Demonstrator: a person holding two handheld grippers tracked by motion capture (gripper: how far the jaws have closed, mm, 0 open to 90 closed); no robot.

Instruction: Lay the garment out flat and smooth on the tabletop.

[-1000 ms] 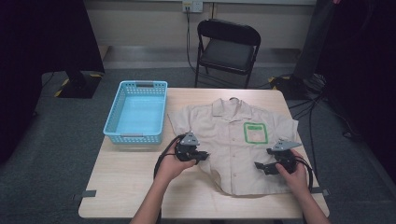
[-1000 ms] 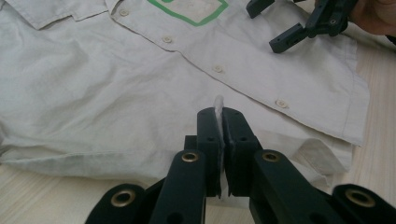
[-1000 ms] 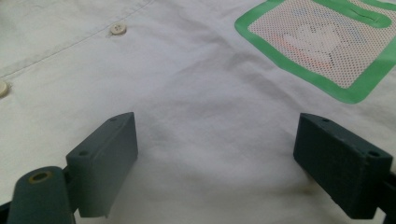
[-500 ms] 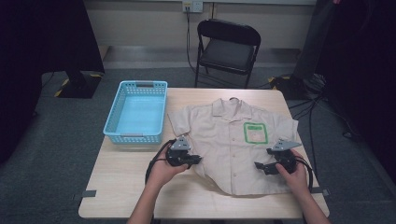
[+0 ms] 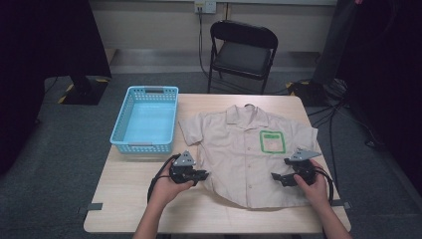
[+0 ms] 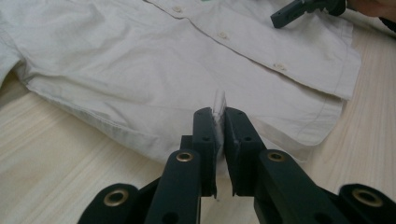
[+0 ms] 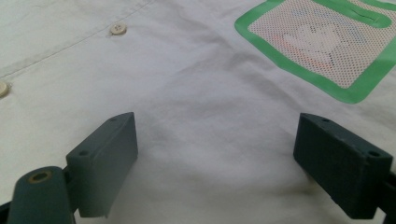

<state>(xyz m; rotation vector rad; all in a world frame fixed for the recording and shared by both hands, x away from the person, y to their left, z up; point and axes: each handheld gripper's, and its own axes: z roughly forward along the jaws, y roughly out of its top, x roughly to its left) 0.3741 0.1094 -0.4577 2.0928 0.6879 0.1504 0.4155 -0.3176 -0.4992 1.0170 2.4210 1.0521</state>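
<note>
Between left claw point(image 6: 218, 122) jaws: shirt point(image 5: 249, 149) fold pinched; right claw point(image 7: 215, 154) wide above shirt.

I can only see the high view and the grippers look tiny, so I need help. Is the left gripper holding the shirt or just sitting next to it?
Observer: It is holding it. In the left gripper view, the left gripper is shut on a small fold of the shirt near its hem.
Operator: And the right one?
Observer: The right gripper is open, its jaws wide apart over the shirt cloth.
Operator: What is in front of it?
Observer: The green-edged pocket patch, a see-through mesh with a faint picture under it.
</note>
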